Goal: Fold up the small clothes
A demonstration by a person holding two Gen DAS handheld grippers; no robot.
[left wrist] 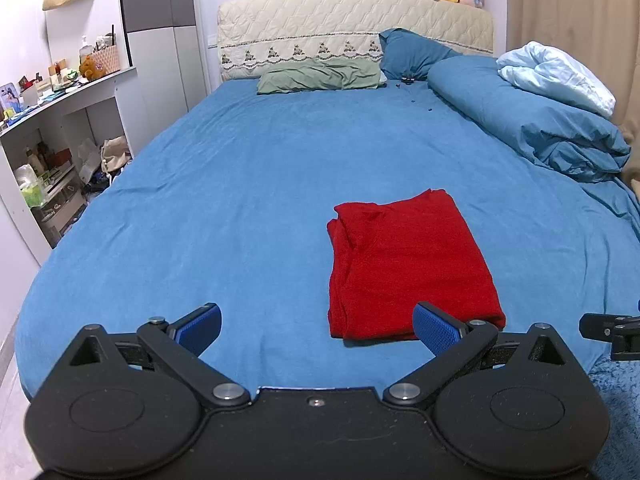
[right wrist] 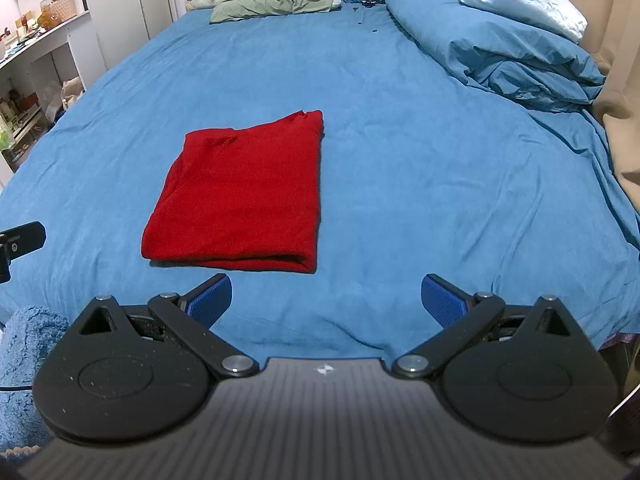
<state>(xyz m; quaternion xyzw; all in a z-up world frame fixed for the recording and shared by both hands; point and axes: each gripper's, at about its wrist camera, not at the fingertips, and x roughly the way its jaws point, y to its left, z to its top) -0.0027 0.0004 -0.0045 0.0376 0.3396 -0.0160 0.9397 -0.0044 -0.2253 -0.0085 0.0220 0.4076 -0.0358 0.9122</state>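
Left gripper with jaws spread wide and empty, above the near edge of the blue bedsheet; its right blue pad overlaps the near corner of the red garment in view, contact not determinable. Right gripper, likewise wide and empty, just short of the garment's near folded edge. The garment lies folded into a rectangle, flat on the sheet. Green pillow and heaped blue duvet beyond.

Red garment, folded flat on blue bedsheet

Both wrist cams low at bed's foot, facing headboard; shared: red garment.
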